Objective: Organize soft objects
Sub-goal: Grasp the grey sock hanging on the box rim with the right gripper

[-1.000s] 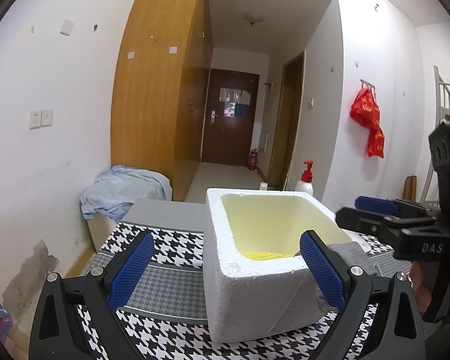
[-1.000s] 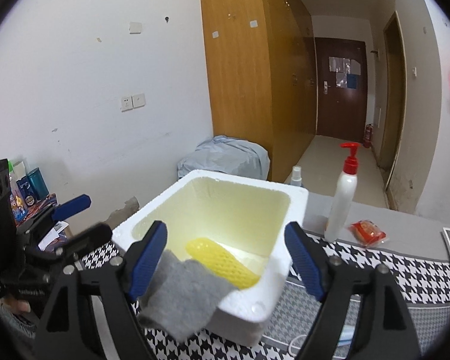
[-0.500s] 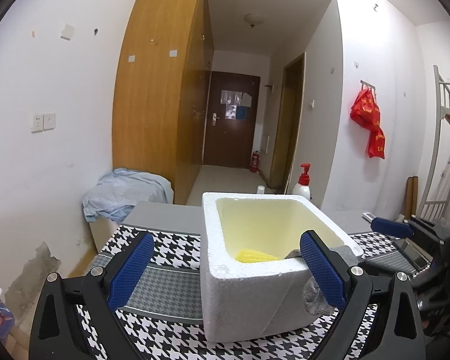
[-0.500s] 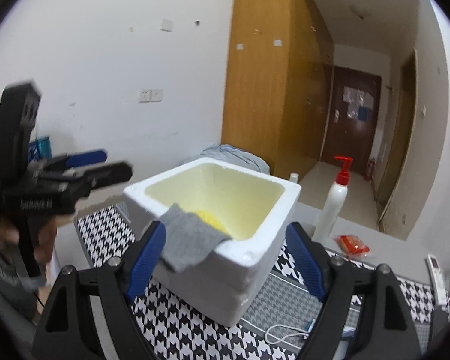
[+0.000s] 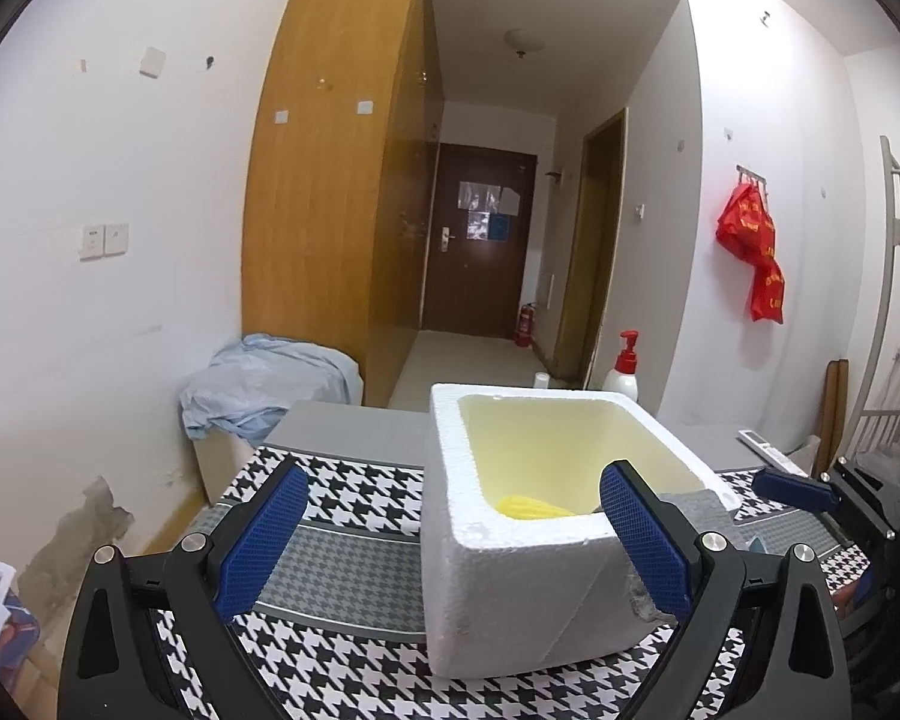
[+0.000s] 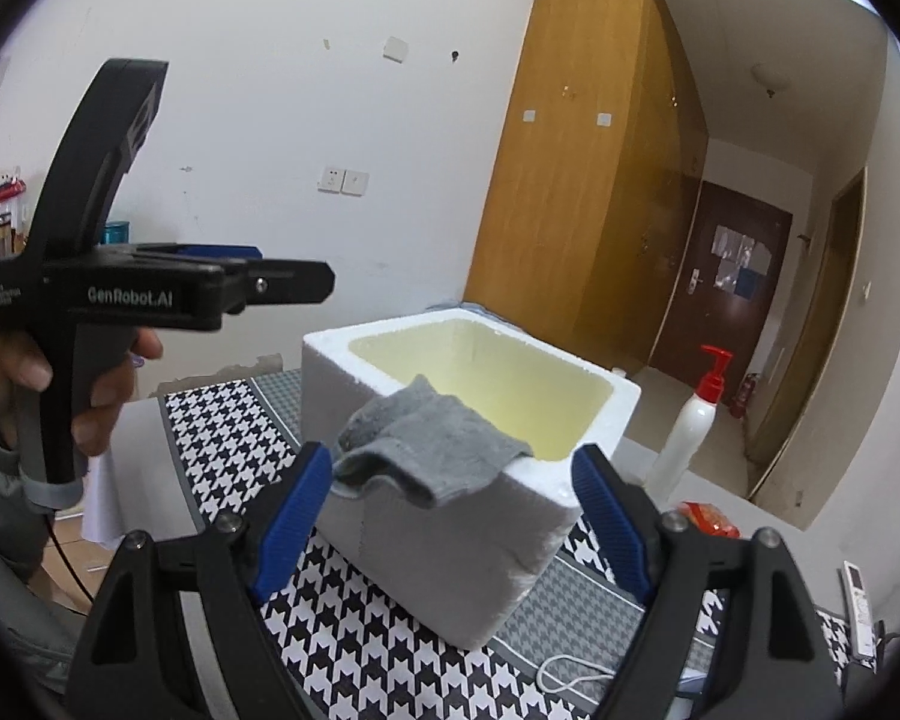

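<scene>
Right wrist view: grey cloth (image 6: 432,450) draped over near rim of foam box (image 6: 480,510), half in, half out; right gripper (image 6: 453,516) fingers spread wide, empty, just short of it. Left gripper (image 5: 450,540) also open w/ nothing held; yellow item (image 5: 531,507) already on box floor. Best bet: pinch the hanging fold low, lift clear of rim, drop fully inside w/o shoving the light box.

The left wrist view looks level along its fingers, close to one side wall of the foam box (image 5: 510,594), facing the hallway door (image 5: 477,246). The right wrist view looks from an adjacent corner, slightly above. Both share the box and pump bottle (image 6: 687,432).
</scene>
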A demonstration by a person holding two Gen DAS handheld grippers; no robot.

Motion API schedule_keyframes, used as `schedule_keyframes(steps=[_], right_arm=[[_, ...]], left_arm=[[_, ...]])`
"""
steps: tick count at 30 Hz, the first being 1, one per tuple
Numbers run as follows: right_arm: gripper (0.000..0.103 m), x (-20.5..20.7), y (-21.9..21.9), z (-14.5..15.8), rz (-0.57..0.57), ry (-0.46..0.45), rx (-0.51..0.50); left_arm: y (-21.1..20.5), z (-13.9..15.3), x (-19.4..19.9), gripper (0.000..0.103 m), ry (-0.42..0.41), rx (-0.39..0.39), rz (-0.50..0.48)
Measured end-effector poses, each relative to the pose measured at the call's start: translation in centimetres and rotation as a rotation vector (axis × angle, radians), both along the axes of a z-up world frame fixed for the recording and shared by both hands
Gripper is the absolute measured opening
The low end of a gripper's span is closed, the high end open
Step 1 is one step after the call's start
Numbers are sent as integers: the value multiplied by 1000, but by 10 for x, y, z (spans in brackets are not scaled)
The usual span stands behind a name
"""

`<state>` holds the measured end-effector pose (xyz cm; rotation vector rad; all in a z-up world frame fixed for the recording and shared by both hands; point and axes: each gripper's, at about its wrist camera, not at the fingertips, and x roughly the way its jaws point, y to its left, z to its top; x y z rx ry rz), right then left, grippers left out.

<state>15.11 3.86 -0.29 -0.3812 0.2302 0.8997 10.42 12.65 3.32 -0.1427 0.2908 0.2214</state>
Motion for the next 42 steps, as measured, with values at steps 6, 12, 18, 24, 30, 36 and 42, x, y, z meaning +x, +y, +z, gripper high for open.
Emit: schedule_keyframes(steps=[6, 12, 18, 24, 30, 36, 42], right_arm=[[85, -4, 4, -7, -18, -29, -28], [82, -11, 8, -12, -49, -109, -58], [60, -7, 15, -17, -35, -112, -106], [29, -10, 13, -10, -12, -106, -85], [15, -6, 17, 2, -4, -65, -50], [14, 8, 27, 18, -16, -37, -26], [14, 30, 39, 28, -66, 10, -7]], left_arm=[[5, 0, -7, 98, 0, -3, 20], [4, -3, -10, 98, 4, -10, 19], [3, -3, -13, 98, 1, -6, 12], [2, -7, -11, 98, 22, -17, -2], [-3, -13, -15, 98, 26, -48, -63], [-13, -21, -18, 98, 48, -48, -103], [-24, -27, -15, 98, 69, -55, -138]])
